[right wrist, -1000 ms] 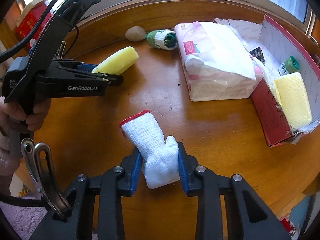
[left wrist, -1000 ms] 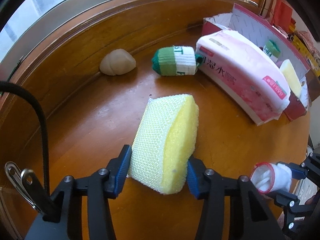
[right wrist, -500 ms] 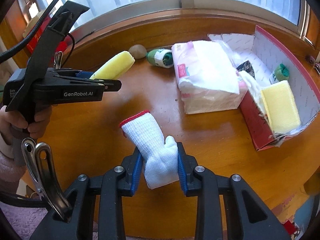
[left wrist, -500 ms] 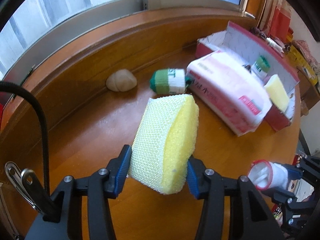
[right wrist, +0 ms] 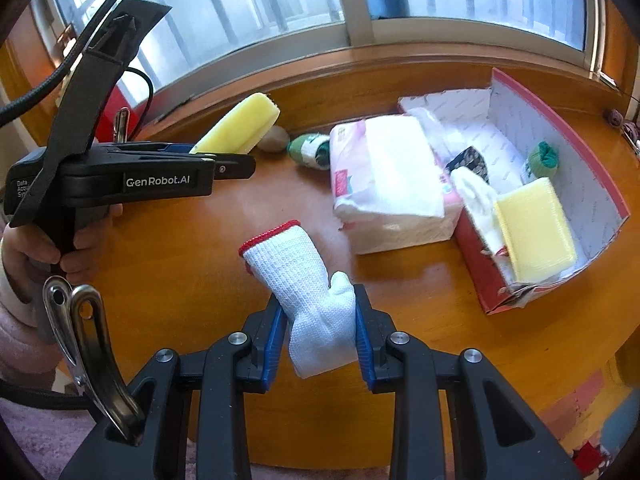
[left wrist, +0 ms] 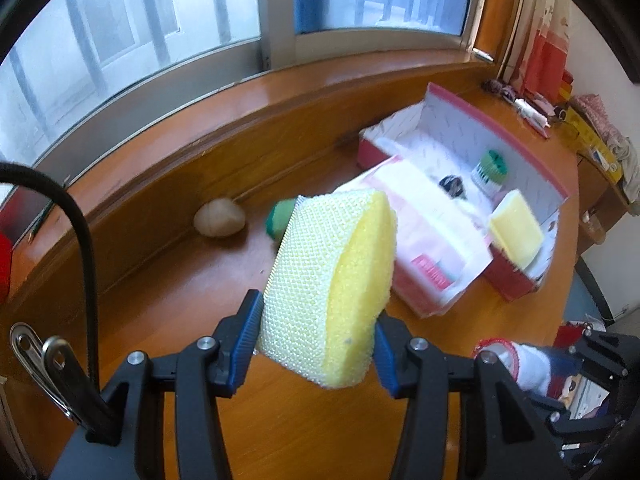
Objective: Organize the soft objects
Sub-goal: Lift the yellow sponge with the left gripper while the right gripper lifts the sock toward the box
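My left gripper (left wrist: 316, 344) is shut on a yellow sponge (left wrist: 332, 280) and holds it well above the wooden table (left wrist: 160, 280); the sponge also shows in the right wrist view (right wrist: 240, 126). My right gripper (right wrist: 320, 326) is shut on a white glove with a red cuff (right wrist: 304, 276), held above the table; the glove also shows in the left wrist view (left wrist: 520, 360). A red box (right wrist: 600, 168) at the right holds a second yellow sponge (right wrist: 534, 230), a green-white sock roll (right wrist: 540, 160) and white paper.
A pink tissue pack (right wrist: 384, 188) lies beside the box. A green-white sock roll (right wrist: 310, 152) and a beige stone-like lump (left wrist: 219, 217) lie near the raised window sill (left wrist: 200, 120). The table edge (right wrist: 580, 380) is at the near right.
Both grippers have risen with their loads; the table and box look farther away and the window has come into view. The grips are unchanged.
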Available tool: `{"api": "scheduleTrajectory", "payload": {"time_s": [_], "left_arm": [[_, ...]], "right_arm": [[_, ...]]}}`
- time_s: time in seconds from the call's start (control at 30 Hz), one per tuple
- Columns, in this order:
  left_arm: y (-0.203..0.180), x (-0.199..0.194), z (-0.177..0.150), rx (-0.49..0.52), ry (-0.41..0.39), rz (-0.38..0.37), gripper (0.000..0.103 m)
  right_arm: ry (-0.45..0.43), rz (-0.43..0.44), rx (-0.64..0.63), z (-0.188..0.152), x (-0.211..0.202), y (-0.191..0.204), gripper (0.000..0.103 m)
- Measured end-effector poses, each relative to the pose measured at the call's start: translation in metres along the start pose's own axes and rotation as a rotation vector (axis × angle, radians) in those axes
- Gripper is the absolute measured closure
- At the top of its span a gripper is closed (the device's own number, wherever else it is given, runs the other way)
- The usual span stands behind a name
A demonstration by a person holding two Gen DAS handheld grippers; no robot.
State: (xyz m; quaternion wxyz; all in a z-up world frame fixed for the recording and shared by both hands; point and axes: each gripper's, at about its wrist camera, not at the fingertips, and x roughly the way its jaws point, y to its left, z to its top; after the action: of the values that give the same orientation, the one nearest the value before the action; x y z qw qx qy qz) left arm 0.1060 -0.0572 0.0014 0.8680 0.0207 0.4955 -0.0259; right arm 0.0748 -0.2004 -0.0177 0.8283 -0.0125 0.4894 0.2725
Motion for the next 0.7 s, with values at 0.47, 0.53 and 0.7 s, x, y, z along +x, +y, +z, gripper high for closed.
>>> {"api": "scheduleTrajectory", "payload": {"time_s": [0.47, 0.53, 0.7], "left_arm": [[-0.047, -0.001, 0.048, 0.028, -0.035, -0.04, 0.05], [-0.055, 0.001, 0.056, 0.033, -0.037, -0.044, 0.05], [-0.072, 0.01, 0.074, 0.042, -0.034, -0.056, 0.05]], "right_arm": [[-0.054, -0.026, 0.042, 0.014, -0.023, -0.04, 0.071], [-0.06, -0.032, 0.046, 0.016, -0.024, -0.045, 0.071], [-0.073, -0.041, 0.071, 0.025, -0.026, -0.066, 0.071]]}}
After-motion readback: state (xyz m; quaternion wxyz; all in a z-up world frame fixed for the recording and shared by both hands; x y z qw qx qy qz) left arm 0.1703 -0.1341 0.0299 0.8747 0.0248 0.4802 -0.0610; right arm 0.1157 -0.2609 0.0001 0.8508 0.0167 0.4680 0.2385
